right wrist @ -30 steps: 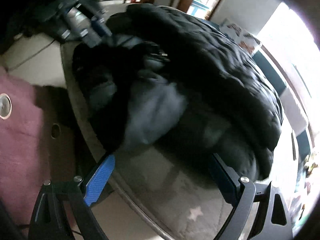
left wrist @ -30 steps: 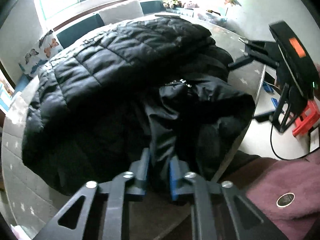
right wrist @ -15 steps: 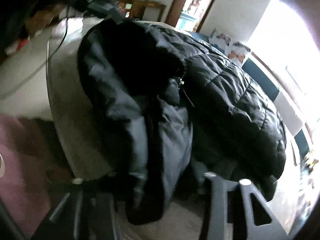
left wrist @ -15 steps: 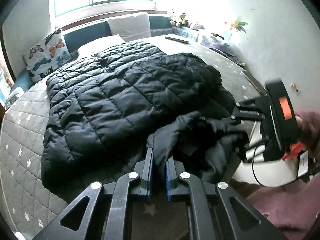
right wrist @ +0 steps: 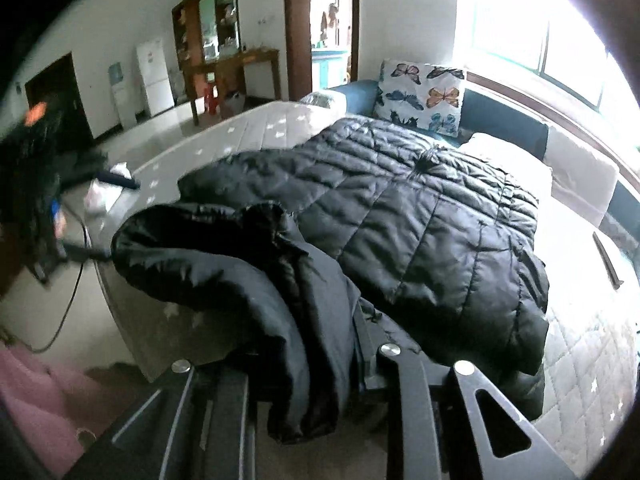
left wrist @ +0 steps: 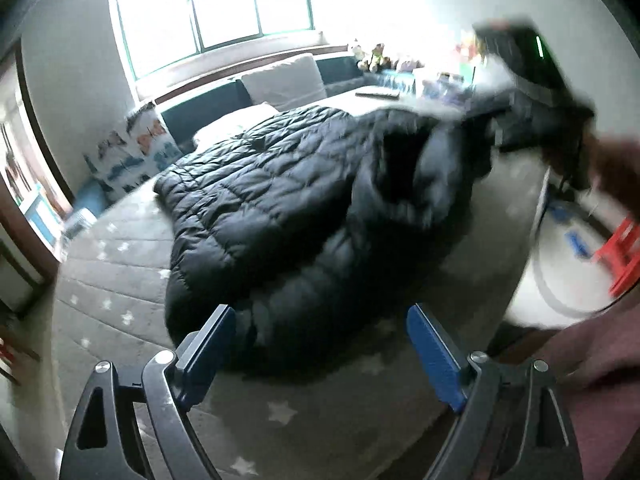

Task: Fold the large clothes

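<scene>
Black quilted puffer coat [right wrist: 420, 216] lies spread across a grey mattress with white stars [left wrist: 120, 272], filling most of its middle. The coat's body lies flat towards a butterfly-print cushion [right wrist: 424, 96] and a white pillow [left wrist: 284, 80] under a bright window [left wrist: 216, 16]. One dark, smooth-lined part of the coat [right wrist: 248, 280], near the mattress edge, is bunched up and lifted away from the rest.

The right gripper [right wrist: 304, 376] has just been closing, and its jaws now pinch that lifted fold; the cloth drapes over and hangs between the black finger arms, hiding the pads. From the left wrist camera the same gripper appears as a blurred dark shape at upper right, with a raised flap of the coat [left wrist: 416, 160] stretched towards it.

The left gripper [left wrist: 320, 356] has just been opening. Its two blue-padded fingers [left wrist: 434, 356] stand spread wide, with nothing between them. It hangs above the near hem of the coat, apart from the fabric, with the starred mattress showing below.

A pinkish sleeve [right wrist: 36, 396] shows at the lower left of the right wrist view. Beyond the mattress, across the room, stand a wooden table [right wrist: 236, 68], a white refrigerator [right wrist: 154, 76] and an open doorway [right wrist: 332, 36]. A red stool [left wrist: 620, 252] sits on the pale floor beside the mattress.
</scene>
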Demonstrator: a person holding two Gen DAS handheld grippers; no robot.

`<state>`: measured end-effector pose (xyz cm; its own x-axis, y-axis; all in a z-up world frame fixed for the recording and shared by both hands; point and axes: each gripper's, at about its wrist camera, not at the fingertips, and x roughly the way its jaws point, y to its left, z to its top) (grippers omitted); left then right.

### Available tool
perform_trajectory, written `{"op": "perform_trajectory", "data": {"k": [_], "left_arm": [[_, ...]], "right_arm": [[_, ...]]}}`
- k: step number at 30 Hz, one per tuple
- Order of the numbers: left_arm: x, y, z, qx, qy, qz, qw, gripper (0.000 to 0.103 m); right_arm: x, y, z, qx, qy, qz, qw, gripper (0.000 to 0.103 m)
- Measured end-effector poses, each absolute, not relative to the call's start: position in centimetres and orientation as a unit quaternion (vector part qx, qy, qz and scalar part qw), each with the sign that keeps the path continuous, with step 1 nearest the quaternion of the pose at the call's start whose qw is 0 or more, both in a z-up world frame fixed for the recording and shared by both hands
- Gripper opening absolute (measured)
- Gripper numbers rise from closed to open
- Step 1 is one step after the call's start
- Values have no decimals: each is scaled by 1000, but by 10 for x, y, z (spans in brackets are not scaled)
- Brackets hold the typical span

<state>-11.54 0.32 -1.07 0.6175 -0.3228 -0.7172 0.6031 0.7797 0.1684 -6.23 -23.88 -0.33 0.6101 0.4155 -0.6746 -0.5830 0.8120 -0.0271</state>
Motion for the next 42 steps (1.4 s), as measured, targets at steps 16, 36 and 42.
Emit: {"op": "perform_trajectory", "data": {"k": [16,36,42], "left_arm": [[-133,-29,-60,328,253,-184,891,35],[-270,7,-2,241,259,-223,908,34],[-225,6,37,232,244,-202,920,34]], "right_arm": [[-80,-247,0,-106,307,269,907,22],[-162,-242,30,-148,310,337,877,20],[-114,-241,51,-137,278,322,895,20]]}}
